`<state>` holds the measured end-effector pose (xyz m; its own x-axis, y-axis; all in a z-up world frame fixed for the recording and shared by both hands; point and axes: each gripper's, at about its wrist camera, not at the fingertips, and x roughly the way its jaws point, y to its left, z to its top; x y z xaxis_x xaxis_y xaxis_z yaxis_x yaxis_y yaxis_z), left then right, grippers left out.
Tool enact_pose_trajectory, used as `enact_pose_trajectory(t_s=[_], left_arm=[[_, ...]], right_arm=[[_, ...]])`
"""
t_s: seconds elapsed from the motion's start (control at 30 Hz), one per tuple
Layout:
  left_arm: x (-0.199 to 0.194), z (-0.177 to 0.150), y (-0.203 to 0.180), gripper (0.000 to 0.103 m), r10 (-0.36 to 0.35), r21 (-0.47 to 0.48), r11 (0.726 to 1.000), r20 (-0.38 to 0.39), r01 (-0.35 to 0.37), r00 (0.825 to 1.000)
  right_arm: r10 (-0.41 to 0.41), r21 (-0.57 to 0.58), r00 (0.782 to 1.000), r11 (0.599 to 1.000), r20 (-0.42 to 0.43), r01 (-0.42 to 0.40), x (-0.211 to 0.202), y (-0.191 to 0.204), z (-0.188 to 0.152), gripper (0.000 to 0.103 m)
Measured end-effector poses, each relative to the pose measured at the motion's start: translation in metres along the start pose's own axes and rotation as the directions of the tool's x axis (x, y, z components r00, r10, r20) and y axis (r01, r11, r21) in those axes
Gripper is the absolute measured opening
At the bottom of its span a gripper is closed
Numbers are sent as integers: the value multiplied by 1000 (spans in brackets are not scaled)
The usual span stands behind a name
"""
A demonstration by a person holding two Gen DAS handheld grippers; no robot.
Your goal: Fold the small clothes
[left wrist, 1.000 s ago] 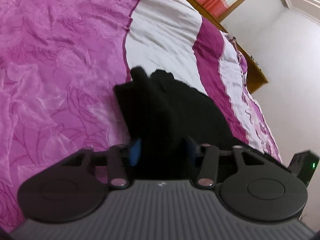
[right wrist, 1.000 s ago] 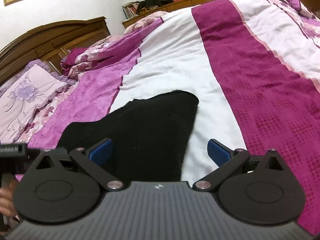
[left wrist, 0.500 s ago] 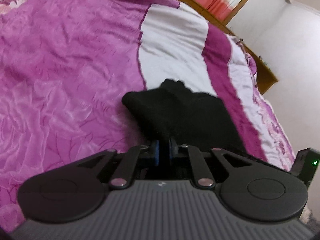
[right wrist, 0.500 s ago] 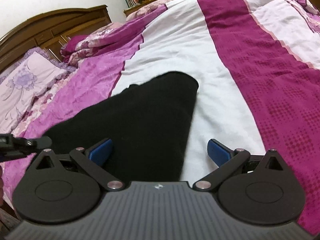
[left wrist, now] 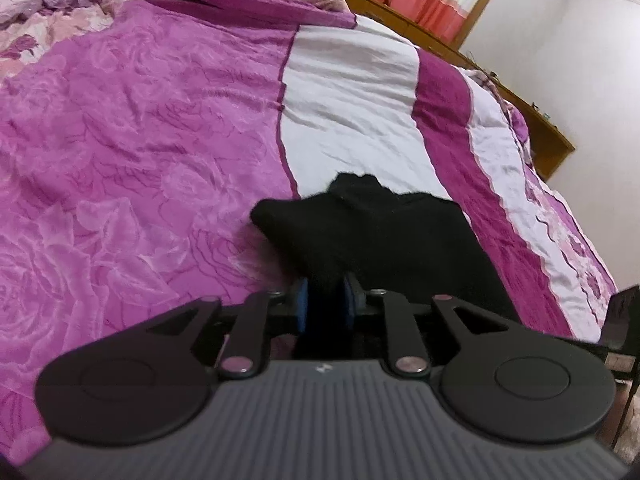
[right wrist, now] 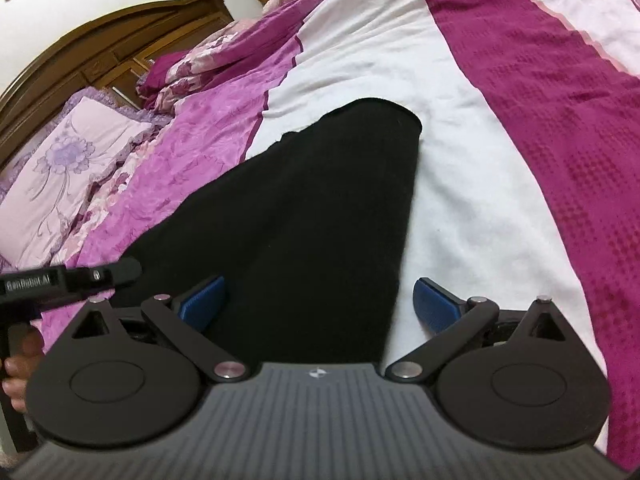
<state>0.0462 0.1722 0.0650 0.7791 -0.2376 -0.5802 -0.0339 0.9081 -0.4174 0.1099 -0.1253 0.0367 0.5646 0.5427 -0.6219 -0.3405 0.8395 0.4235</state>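
A black garment (left wrist: 372, 232) lies on the bed, across the seam between the pink and white stripes. My left gripper (left wrist: 326, 300) is shut on the garment's near edge, with black fabric pinched between the blue pads. In the right wrist view the garment (right wrist: 312, 208) spreads flat and narrows toward a far corner. My right gripper (right wrist: 320, 306) is open, its blue pads wide apart over the garment's near right edge, holding nothing. The left gripper's body (right wrist: 72, 280) shows at the left edge of that view.
The bedspread (left wrist: 132, 140) has pink, white (right wrist: 460, 184) and magenta (right wrist: 560, 100) stripes. A wooden headboard (right wrist: 112, 48) and a floral pillow (right wrist: 60, 168) lie far left. A wooden bed frame (left wrist: 532, 120) and white wall border the far side.
My left gripper closed from open onto the garment's edge and drew back, stretching the fabric. My right gripper stayed open and moved a little closer over the garment.
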Motion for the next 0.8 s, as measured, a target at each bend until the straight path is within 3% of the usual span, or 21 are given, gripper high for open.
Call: enact_pose_trajectory(t_s=[0.13, 0.27, 0.5, 0.8], left_arm=[[-4, 7, -2, 47, 29, -8, 1000, 25, -29, 999], [-6, 21, -4, 59, 14, -34, 999, 43, -12, 999], [-7, 32, -11, 64, -16, -36, 999, 50, 18, 999], [15, 18, -12, 64, 10, 3, 1000, -19, -10, 1000]], right_arm=[[6, 18, 1000, 1000, 4, -6, 1, -1, -2, 102], [42, 65, 999, 997, 19, -43, 2, -11, 4, 103], [176, 291, 984, 940, 28, -177, 7, -48, 14, 103], [193, 229, 981, 955, 12, -190, 20, -42, 17, 103]])
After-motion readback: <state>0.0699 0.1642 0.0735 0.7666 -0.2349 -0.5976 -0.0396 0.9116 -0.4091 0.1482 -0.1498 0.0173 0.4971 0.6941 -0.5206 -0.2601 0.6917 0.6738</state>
